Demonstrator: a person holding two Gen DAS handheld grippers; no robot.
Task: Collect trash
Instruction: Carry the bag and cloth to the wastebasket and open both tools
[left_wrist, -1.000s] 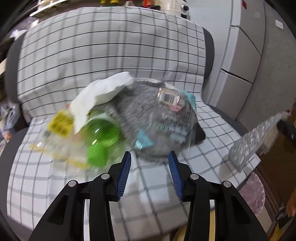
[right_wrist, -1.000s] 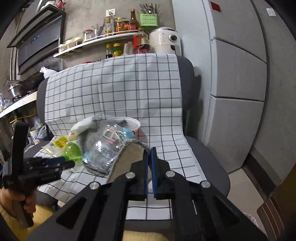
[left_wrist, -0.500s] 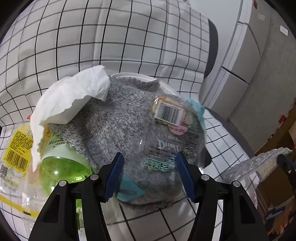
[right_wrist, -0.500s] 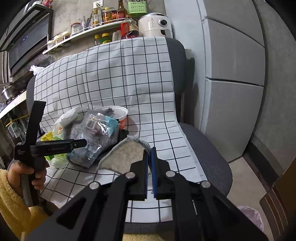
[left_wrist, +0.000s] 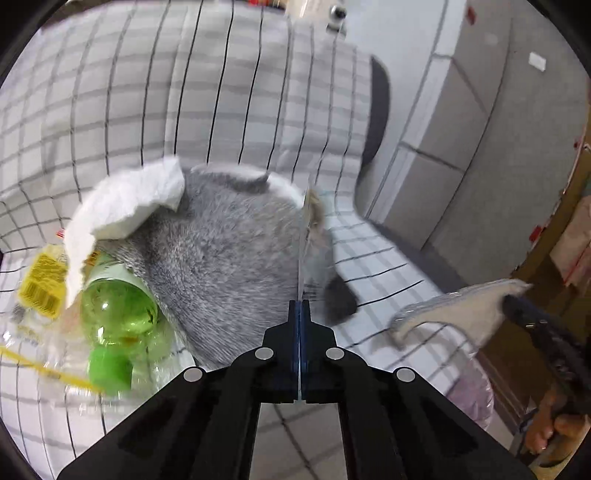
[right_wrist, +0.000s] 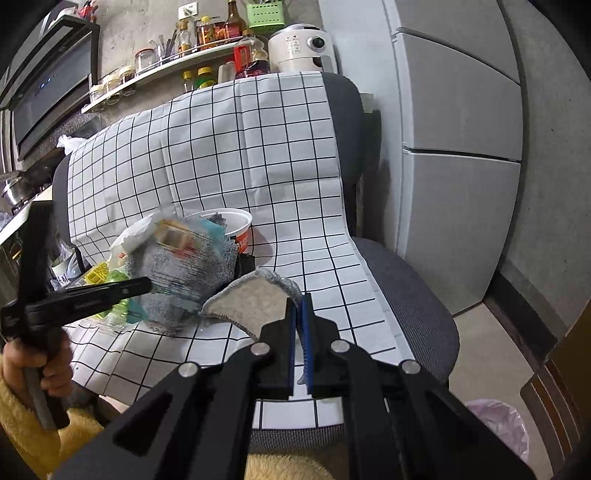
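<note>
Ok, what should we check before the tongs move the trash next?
1. Left tongs just closed, pinching the clear wrapper: ok.
2. Right tongs shut on the cloth: ok.
3. Wrapper free of the pile: cannot tell, it's blurred.
4. Pink trash bag on the floor, in sight: ok.
5. Chair cleared: not ok, green bottle and tissue are on it.

Left hand-held gripper (left_wrist: 300, 306) pinching clear wrapper (left_wrist: 303, 236)
</note>
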